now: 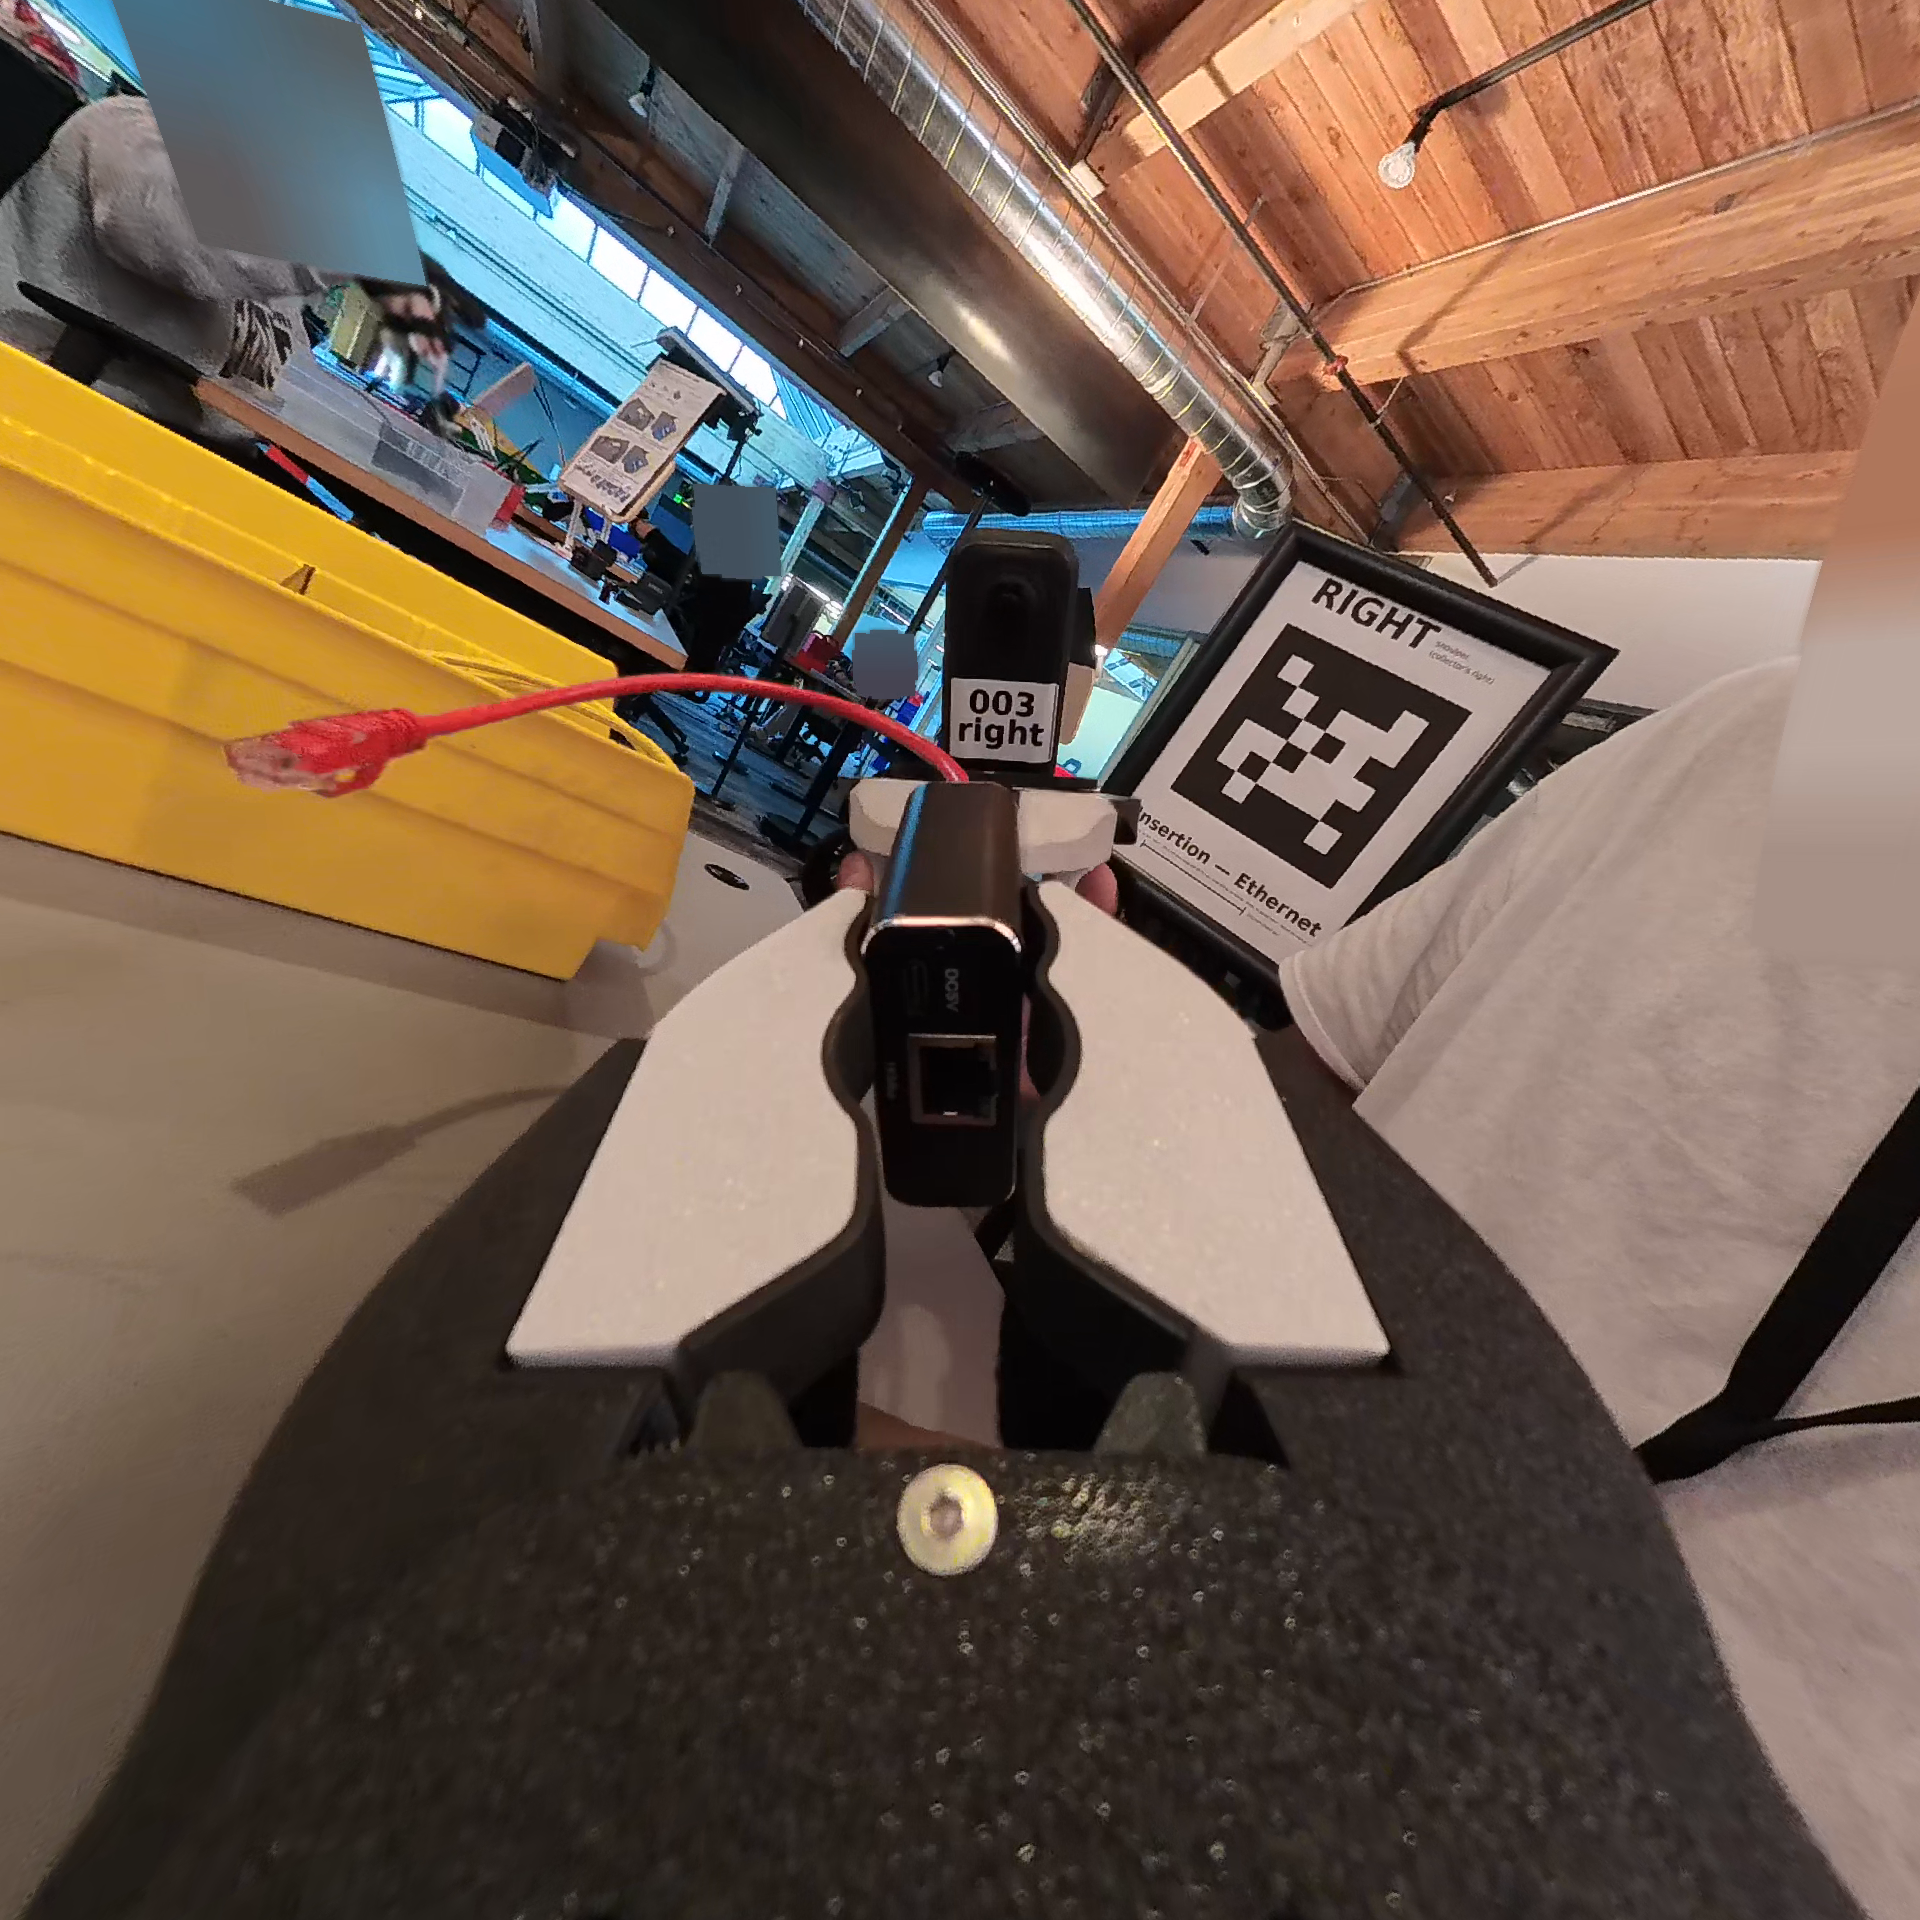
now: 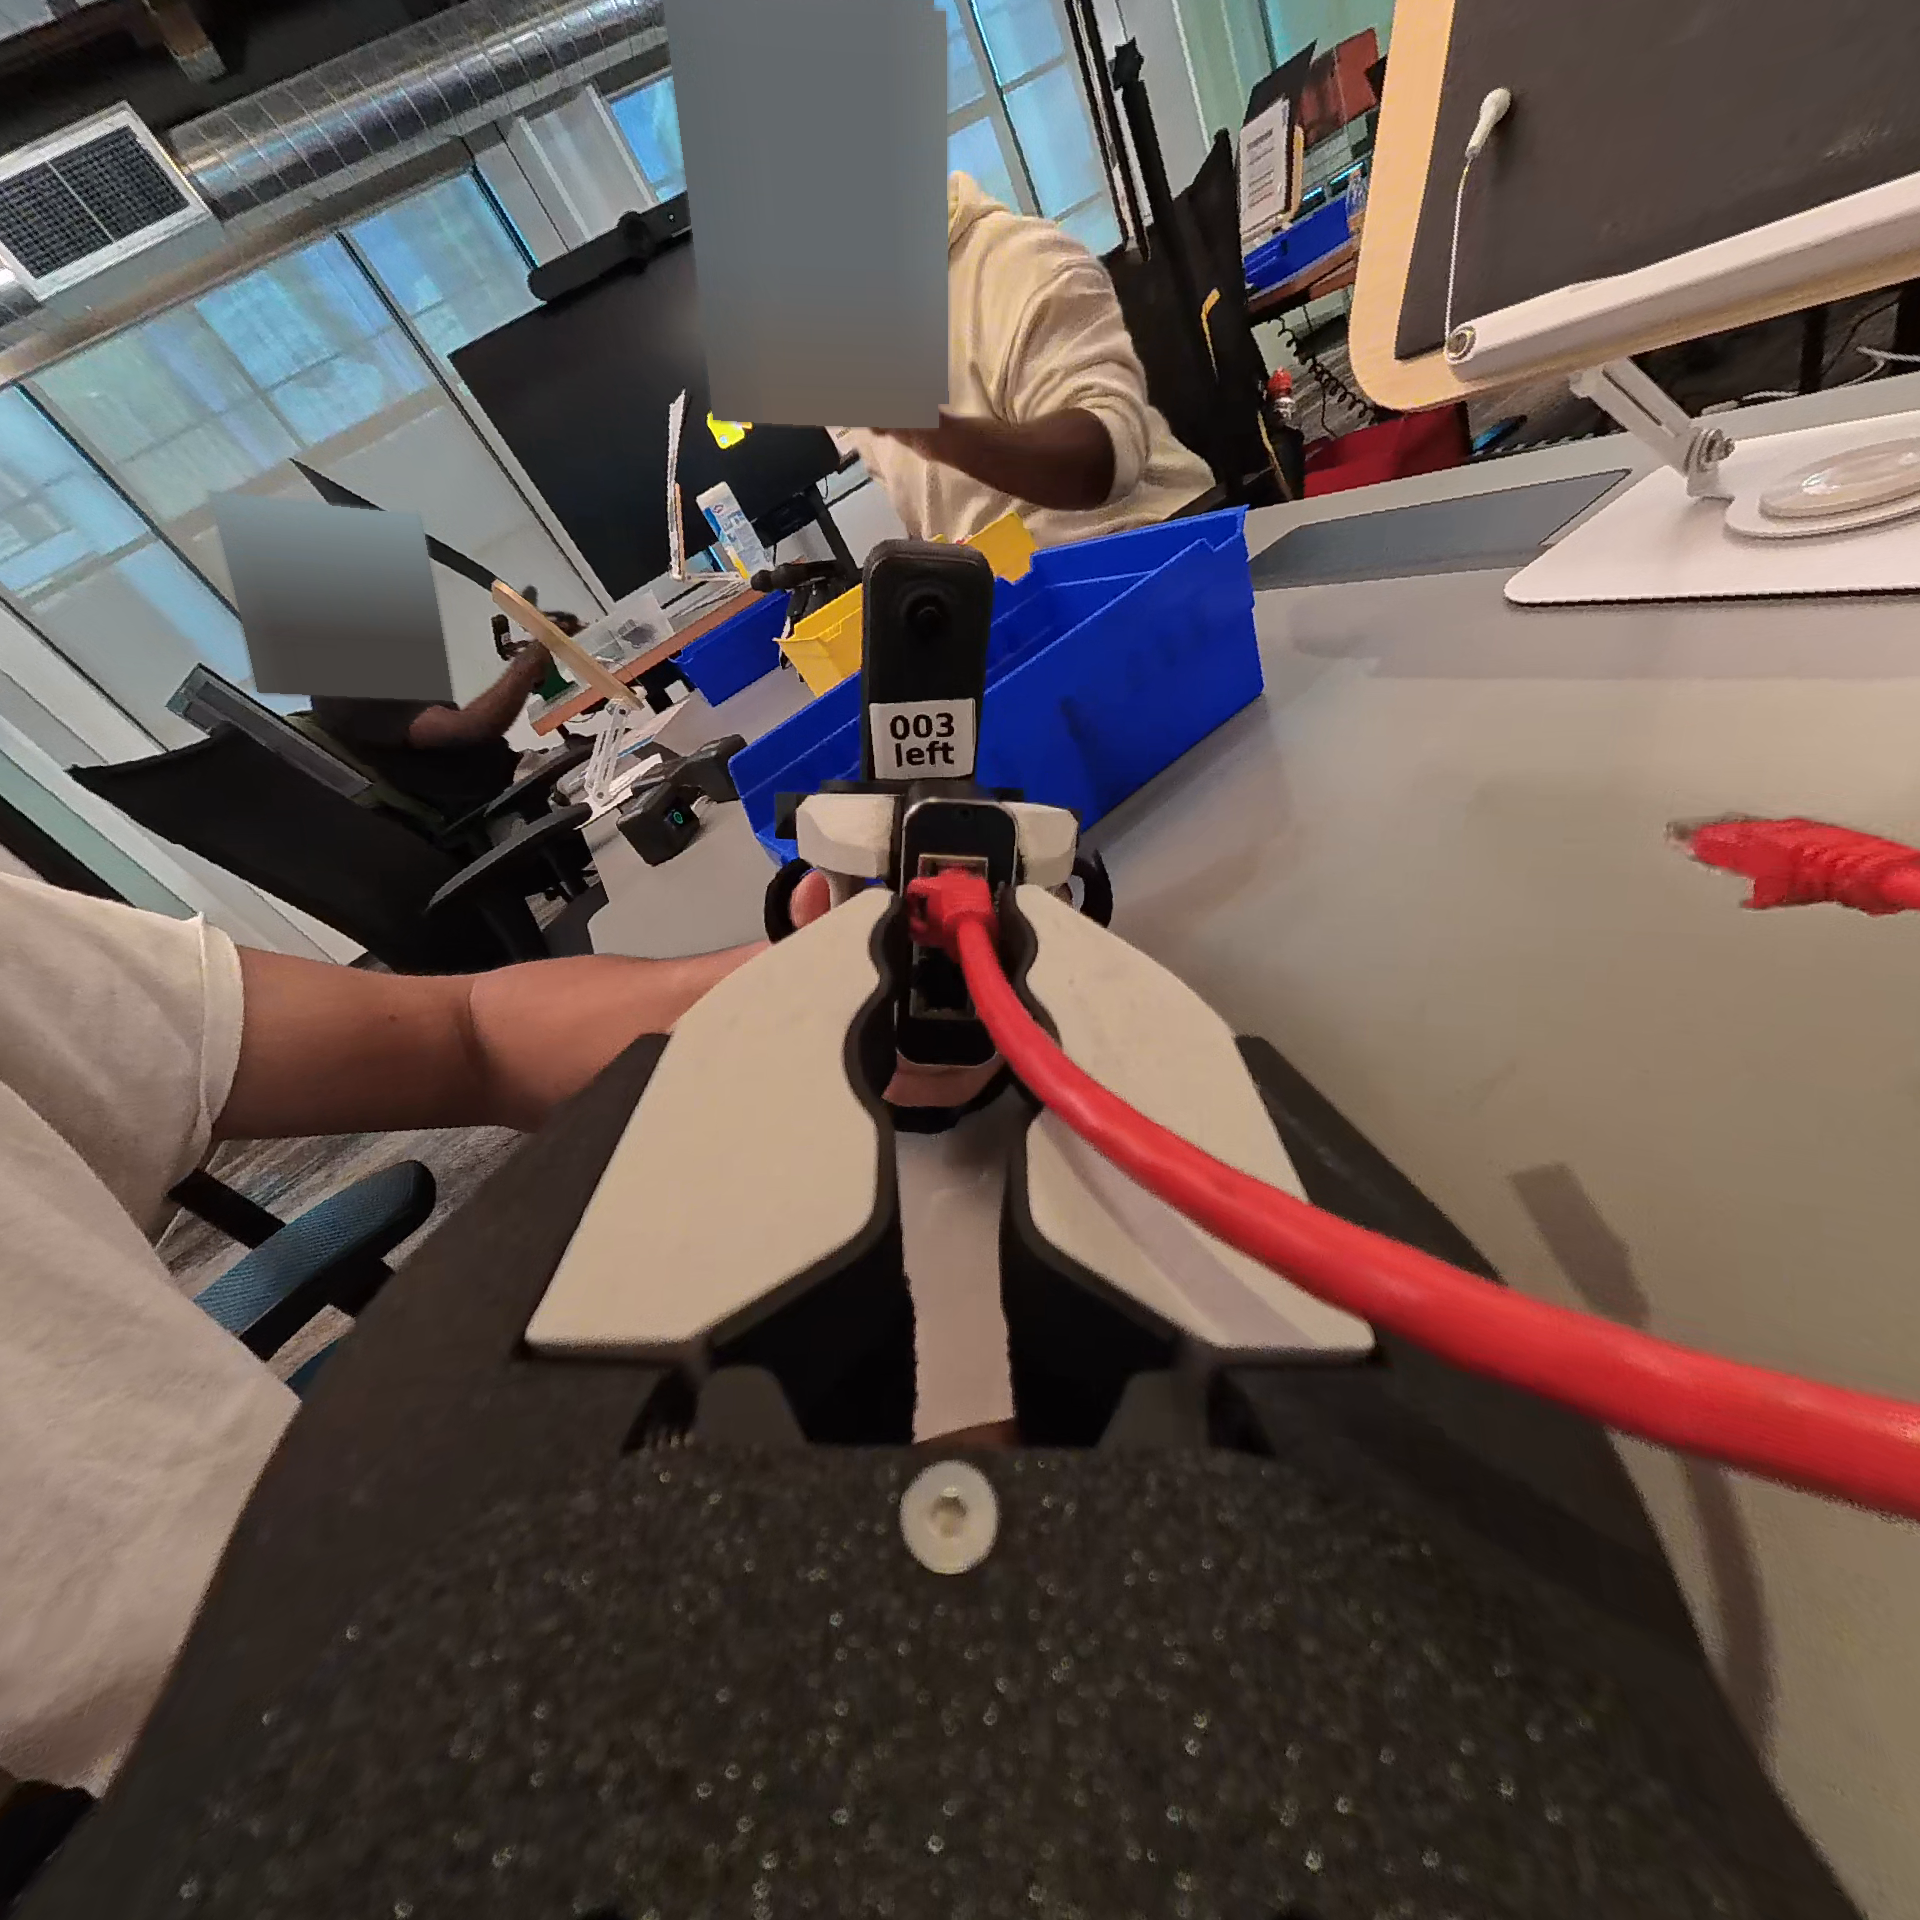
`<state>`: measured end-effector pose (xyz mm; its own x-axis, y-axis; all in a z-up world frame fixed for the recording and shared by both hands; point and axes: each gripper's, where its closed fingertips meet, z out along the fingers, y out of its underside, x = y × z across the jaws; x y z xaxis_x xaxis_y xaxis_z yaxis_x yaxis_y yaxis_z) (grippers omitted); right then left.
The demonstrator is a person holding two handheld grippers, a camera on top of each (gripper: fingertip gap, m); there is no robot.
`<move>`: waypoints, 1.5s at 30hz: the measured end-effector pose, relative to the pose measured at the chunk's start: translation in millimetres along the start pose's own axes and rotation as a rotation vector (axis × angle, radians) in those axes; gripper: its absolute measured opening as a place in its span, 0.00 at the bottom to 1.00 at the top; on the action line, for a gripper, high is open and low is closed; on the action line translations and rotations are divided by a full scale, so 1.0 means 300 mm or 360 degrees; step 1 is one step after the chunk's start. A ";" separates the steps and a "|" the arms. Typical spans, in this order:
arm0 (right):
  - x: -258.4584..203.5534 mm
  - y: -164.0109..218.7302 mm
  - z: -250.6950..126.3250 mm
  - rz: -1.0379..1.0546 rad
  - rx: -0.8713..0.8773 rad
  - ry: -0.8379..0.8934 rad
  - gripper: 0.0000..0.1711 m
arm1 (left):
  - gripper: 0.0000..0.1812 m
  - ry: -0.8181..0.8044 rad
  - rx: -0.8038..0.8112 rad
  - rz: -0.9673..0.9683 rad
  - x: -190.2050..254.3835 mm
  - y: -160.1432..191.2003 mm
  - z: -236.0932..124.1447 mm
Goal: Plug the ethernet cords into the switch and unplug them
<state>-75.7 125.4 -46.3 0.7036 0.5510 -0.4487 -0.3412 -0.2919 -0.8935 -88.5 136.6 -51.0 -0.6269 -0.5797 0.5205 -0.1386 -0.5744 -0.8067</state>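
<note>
My left gripper (image 1: 948, 920) is shut on a small black switch (image 1: 945, 1081), whose near end face shows one empty port. My right gripper (image 1: 966, 821) faces it and closes on the switch's far end. In the right wrist view my right gripper (image 2: 948, 920) flanks the switch (image 2: 940, 1023), and the left gripper (image 2: 935, 836) holds it from behind. A red ethernet plug (image 2: 940, 904) sits in the upper port; the port below is empty. The red cable (image 2: 1247, 1226) runs over my right finger. Its other plug (image 1: 312, 753) hangs free in the air, seen blurred in the right wrist view (image 2: 1808, 862).
A yellow bin (image 1: 260, 831) stands on the grey table (image 1: 208, 1091) to the left. A framed marker sign (image 1: 1330, 758) stands behind the switch. A blue bin (image 2: 1122, 655) and a white stand base (image 2: 1714, 520) sit on the table. The person's forearm (image 2: 416, 1029) reaches in. The tips of both grippers are at nearly the same place.
</note>
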 end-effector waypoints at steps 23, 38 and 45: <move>-0.049 0.012 -0.036 -0.0109 -0.0179 -0.0098 0.06 | 0.13 0.0065 -0.0159 0.0163 0.056 0.036 0.033; -0.063 0.017 -0.048 -0.0264 -0.0196 -0.0083 0.06 | 0.13 0.0026 -0.0213 0.0325 0.066 0.050 0.043; -0.083 0.033 -0.009 -0.0217 -0.0188 -0.0109 0.06 | 0.21 -0.0012 -0.0250 0.0325 0.047 0.084 0.056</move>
<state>-95.0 106.6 -43.9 0.6929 0.6425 -0.3273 -0.1673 -0.2983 -0.9397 -88.1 104.2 -59.3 -0.6485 -0.6792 0.3437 -0.1272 -0.3485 -0.9286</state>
